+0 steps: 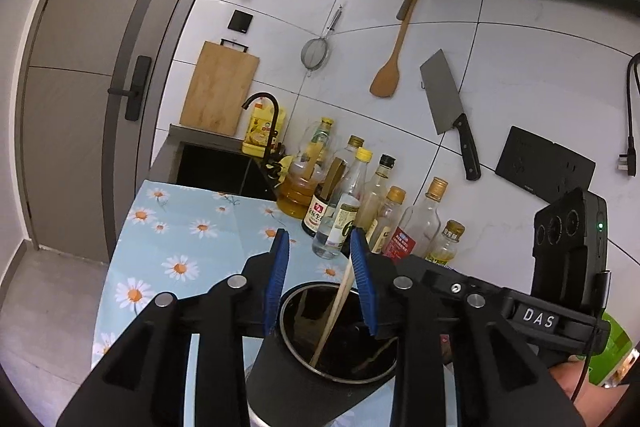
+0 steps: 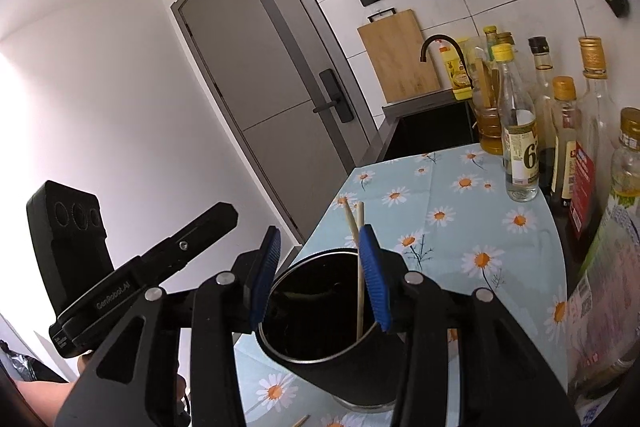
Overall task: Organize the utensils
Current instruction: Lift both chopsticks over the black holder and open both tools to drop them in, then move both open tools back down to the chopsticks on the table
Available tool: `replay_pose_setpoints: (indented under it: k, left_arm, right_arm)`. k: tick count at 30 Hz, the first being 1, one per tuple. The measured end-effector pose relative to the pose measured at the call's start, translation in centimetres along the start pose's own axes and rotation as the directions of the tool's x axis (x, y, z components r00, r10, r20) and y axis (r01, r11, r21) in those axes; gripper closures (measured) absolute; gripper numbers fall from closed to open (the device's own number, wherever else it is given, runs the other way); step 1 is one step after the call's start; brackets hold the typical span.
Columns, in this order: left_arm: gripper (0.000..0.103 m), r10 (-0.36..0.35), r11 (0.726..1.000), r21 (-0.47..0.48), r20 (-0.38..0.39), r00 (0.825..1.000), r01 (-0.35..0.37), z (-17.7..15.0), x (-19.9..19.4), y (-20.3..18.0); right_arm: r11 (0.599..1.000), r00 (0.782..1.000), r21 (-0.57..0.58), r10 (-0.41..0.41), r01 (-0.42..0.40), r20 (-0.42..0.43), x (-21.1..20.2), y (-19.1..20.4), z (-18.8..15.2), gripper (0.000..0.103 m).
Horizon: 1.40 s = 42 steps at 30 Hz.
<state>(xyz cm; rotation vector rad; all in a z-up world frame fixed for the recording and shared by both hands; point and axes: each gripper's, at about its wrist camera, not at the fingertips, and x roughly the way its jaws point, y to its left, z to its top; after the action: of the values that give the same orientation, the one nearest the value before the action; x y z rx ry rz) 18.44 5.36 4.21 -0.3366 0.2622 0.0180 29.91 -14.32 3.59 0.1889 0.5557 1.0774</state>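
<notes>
A black cylindrical utensil holder (image 1: 288, 375) (image 2: 340, 367) stands on the daisy-print tablecloth (image 1: 180, 239) (image 2: 480, 227). Wooden chopsticks (image 1: 336, 311) (image 2: 360, 279) stand inside it and lean out over its rim. My left gripper (image 1: 320, 275) is open, its blue pads on either side above the holder's mouth, holding nothing. My right gripper (image 2: 320, 267) is open as well, just above the holder, with the chopsticks close to its right pad (image 2: 374, 279). Another wooden stick tip (image 2: 301, 421) lies on the cloth at the bottom edge.
Several oil and sauce bottles (image 1: 360, 203) (image 2: 560, 131) line the wall side of the table. A sink with a black tap (image 1: 264, 123) lies beyond. A cleaver (image 1: 448, 107), wooden spatula (image 1: 390, 67), strainer and cutting board (image 1: 220, 91) hang on the tiled wall. A grey door (image 2: 280, 87) stands left.
</notes>
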Motion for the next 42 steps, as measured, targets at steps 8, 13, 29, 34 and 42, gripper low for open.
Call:
replay_pose_setpoints:
  k: [8, 13, 29, 34, 42]
  left_arm:
    - [0.072, 0.014, 1.0, 0.004, 0.002, 1.0, -0.014, 0.5, -1.9, -0.6]
    - [0.072, 0.002, 0.999, 0.045, -0.014, 1.0, -0.002, 1.1, -3.9, -1.6]
    - [0.064, 0.081, 0.991, 0.119, -0.243, 0.967, -0.053, -0.3, -9.4, -2.7]
    - [0.064, 0.087, 0.989, 0.137, -0.309, 0.947, -0.046, -1.4, -10.4, -1.9]
    - [0.064, 0.097, 0.995, 0.072, -0.52, 0.849, -0.07, -5.2, -9.7, 1.1]
  right_arm:
    - [1.0, 1.0, -0.003, 0.017, -0.017, 0.01, -1.9, 1.0, -0.1, 0.061]
    - [1.0, 1.0, -0.012, 0.022, -0.022, 0.005, -3.8, 2.3, -0.1, 0.061]
    - [0.988, 0.97, 0.01, -0.149, 0.154, -0.19, -7.7, 5.5, -3.5, 0.061]
    - [0.978, 0.937, 0.023, -0.189, 0.205, -0.295, -7.1, 6.2, -5.3, 0.061]
    - [0.929, 0.763, 0.131, -0.198, 0.347, -0.615, -2.9, 4.8, -10.0, 0.061]
